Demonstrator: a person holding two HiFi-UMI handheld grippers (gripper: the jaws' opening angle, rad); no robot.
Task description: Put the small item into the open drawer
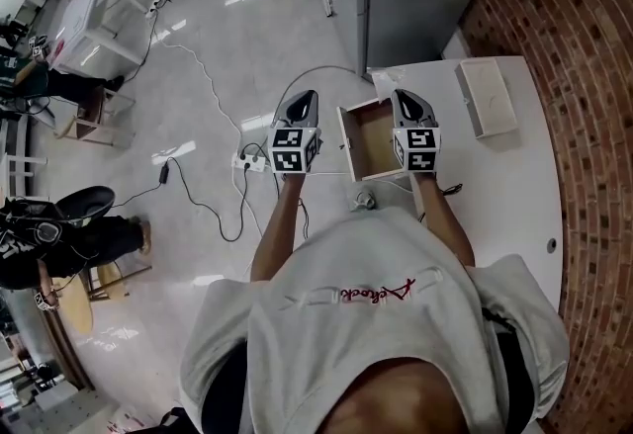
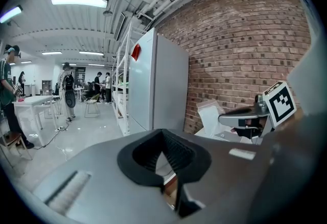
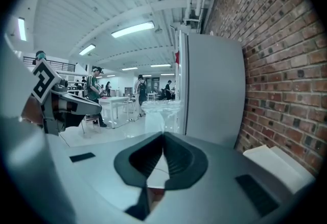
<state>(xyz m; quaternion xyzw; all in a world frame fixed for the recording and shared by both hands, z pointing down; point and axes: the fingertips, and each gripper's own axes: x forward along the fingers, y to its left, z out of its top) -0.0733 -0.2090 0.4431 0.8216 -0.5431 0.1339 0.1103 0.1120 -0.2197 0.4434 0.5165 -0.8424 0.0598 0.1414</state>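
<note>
Left gripper [image 1: 303, 106] and right gripper [image 1: 411, 106] flank the open drawer [image 1: 374, 140], both with fingers pressed together on nothing. The small item [image 1: 362, 200] lies right at the table [image 1: 499, 205] edge — a clumsy grab could well nudge it off

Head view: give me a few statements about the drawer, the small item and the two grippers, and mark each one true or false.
1. The wooden drawer is pulled open and shows nothing inside. True.
2. The small item already lies in the drawer. False: it lies outside the drawer, on the white table, near the person.
3. The left gripper holds the small item. False: its jaws are together on nothing.
4. A white box lies on the table, near the brick wall. True.
5. Both grippers hover over the table. False: the right gripper is at the drawer's right side, but the left one is over the floor, left of the drawer.
</note>
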